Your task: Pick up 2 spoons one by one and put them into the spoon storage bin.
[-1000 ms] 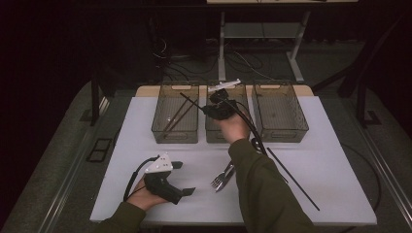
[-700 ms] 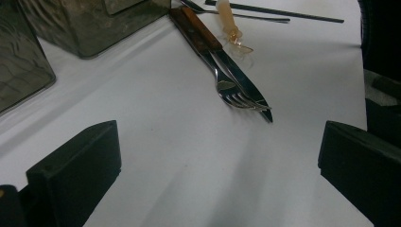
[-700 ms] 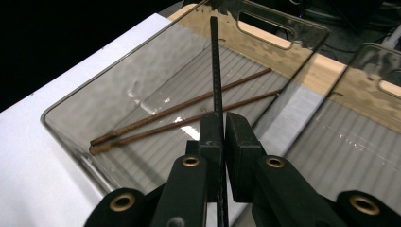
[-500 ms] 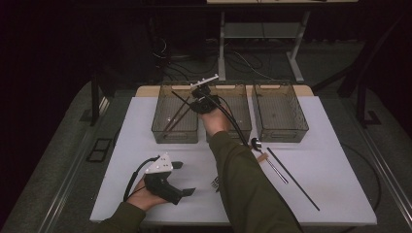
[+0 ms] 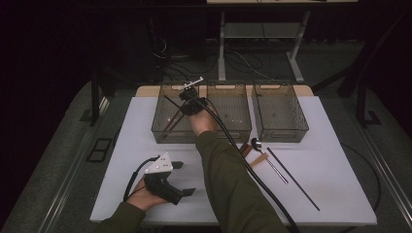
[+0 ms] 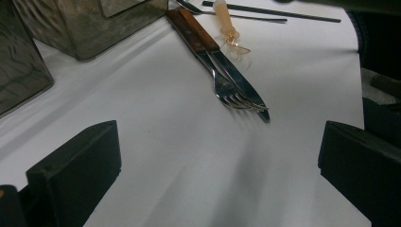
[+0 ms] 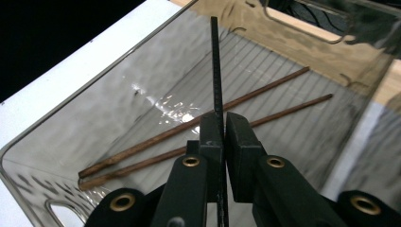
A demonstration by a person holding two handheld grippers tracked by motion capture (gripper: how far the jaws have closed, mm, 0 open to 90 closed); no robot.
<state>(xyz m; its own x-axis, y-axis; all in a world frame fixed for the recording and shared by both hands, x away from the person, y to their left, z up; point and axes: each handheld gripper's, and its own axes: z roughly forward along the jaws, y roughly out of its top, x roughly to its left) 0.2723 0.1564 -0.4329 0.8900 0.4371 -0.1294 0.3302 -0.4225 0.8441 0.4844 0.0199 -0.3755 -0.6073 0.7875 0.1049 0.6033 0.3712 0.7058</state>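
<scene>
My right gripper (image 5: 187,104) hangs over the left clear bin (image 5: 160,127), shut on a thin black chopstick (image 5: 172,101). In the right gripper view the jaws (image 7: 223,124) pinch that black chopstick (image 7: 215,71), which points out ahead over the bin's floor. Two brown chopsticks (image 7: 265,87) lie side by side in the bin. At the table's front left my left gripper (image 5: 183,178) rests in a hand, open and holding nothing. Its view (image 6: 217,161) looks across white table at a fork (image 6: 231,92) lying on a wooden-handled knife (image 6: 198,38).
Two more clear bins, middle (image 5: 228,86) and right (image 5: 279,131), stand in the back row. In front of them lie a spoon (image 5: 256,143), an amber-handled utensil (image 5: 257,160) and another black chopstick (image 5: 294,179). My right sleeve and cable cross the table's middle.
My right hand has carried the black chopstick leftward from above the middle bin to above the left one, sinking a little. The left gripper has stayed put.
</scene>
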